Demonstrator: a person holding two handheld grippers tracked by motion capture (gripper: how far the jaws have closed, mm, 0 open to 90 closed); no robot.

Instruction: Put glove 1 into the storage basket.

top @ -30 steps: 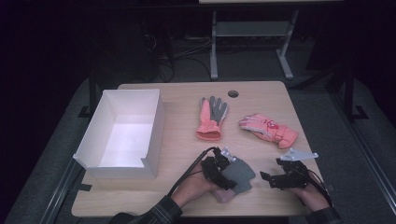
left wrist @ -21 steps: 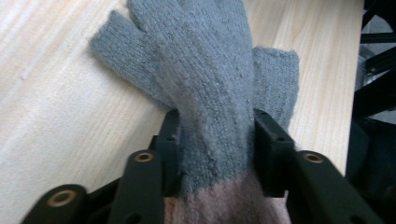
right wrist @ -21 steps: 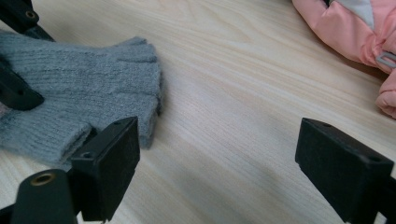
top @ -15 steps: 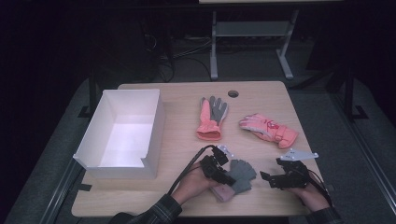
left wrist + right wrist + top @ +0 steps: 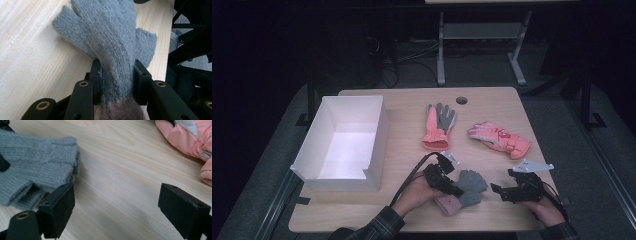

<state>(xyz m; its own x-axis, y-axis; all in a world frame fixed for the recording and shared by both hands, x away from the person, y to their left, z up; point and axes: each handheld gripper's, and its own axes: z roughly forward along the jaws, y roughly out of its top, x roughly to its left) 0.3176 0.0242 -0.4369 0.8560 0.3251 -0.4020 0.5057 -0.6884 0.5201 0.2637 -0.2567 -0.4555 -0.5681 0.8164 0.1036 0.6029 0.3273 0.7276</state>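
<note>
White box [image 5: 343, 145] sits at the table's [image 5: 407, 107] left side, open-topped; its floor looks bare, though the near wall hides a strip of it, so take that loosely.

Your left gripper [image 5: 452, 187] is clenched on the grey knit glove [image 5: 468, 186] near the front edge. In the left gripper view both jaws pinch the glove [image 5: 110, 47] at the wrist, just above its pinkish cuff, with the fingers spread flat on the wood beyond.

Your right gripper [image 5: 499, 191] rests just right of that glove, jaws spread wide, gripping nothing. In the right gripper view bare tabletop lies between the jaws, the grey glove [image 5: 35, 162] off to one side.

Orange-and-grey glove [image 5: 438, 125] and pink padded glove [image 5: 498, 139] lie farther back, apart from each other.

Since a second ago the grey glove has turned slightly in your left gripper's grip; right gripper unchanged.
</note>
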